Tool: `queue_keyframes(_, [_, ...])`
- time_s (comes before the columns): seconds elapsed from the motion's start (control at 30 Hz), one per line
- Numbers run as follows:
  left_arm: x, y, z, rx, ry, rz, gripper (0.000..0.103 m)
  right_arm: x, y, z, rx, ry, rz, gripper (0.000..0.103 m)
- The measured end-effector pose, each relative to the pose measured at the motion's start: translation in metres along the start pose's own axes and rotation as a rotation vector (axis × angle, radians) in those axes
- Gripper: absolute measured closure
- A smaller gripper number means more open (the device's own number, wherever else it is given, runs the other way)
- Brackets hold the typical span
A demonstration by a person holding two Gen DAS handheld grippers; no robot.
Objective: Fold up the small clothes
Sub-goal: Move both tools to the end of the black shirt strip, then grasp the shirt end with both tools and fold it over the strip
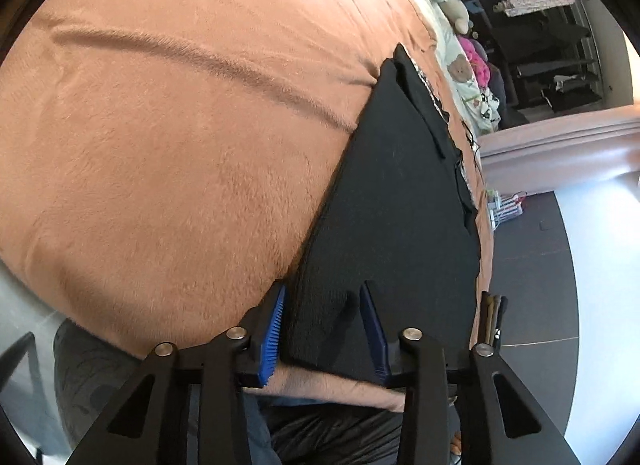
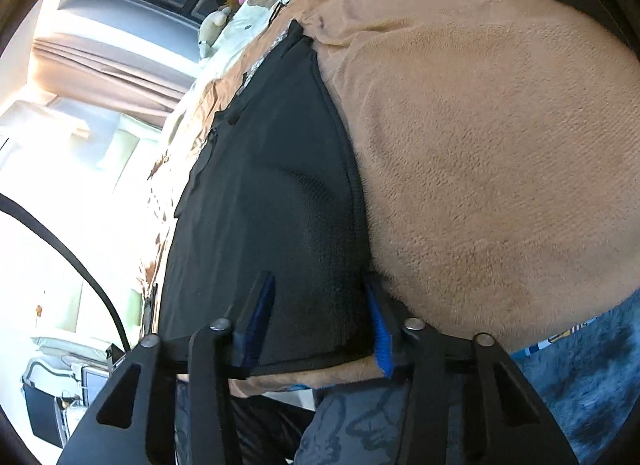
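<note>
Both grippers, left gripper (image 1: 324, 325) and right gripper (image 2: 320, 321), are straddling the black garment's (image 1: 384, 205) near edge on the bed (image 1: 180, 145), jaws apart; next, pinching and folding.

The black garment (image 1: 384, 205) lies plain and unpatterned on a tan-orange fleece blanket (image 1: 180, 145). Beyond the garment, a cream sheet (image 1: 472, 81) carries brown bear prints, beside something bright pink (image 1: 476, 61). Each black claw (image 1: 326, 329) has blue pads (image 1: 272, 329).

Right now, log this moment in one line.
black fabric garment: flat on tan fleece blanket | left hand-held gripper: open over hem | right hand-held gripper: same
</note>
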State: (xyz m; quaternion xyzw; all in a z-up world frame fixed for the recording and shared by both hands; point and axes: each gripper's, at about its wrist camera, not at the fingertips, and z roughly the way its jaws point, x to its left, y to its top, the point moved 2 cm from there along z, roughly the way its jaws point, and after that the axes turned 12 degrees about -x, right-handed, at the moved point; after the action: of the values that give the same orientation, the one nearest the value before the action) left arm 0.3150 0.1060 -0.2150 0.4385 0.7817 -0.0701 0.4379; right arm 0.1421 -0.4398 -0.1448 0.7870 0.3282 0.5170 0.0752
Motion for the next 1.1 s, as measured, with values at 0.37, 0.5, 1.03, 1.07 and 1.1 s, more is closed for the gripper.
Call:
queue_keyframes(0.37, [-0.010,0.004,-0.025,-0.067,0.009,0.022,0.098,0.022,0.003,-0.026,-0.056,0.009,-0.070,0.100])
queue_keyframes(0.5, [-0.018,0.006,-0.043,-0.090,-0.028,0.031,0.098,0.039,0.003,-0.039,-0.074,0.031,-0.117,0.100])
queue_keyframes(1.03, [-0.012,-0.007,-0.121,-0.149,-0.129,0.047,0.098,0.065,-0.011,-0.093,-0.118,0.079,-0.217,0.101])
queue_keyframes(1.07, [-0.010,-0.010,-0.127,-0.154,-0.133,0.046,0.098,0.066,-0.013,-0.096,-0.120,0.083,-0.220,0.101])
queue_keyframes(1.1, [-0.011,-0.011,-0.130,-0.157,-0.134,0.047,0.098,0.065,-0.014,-0.101,-0.122,0.084,-0.226,0.101])
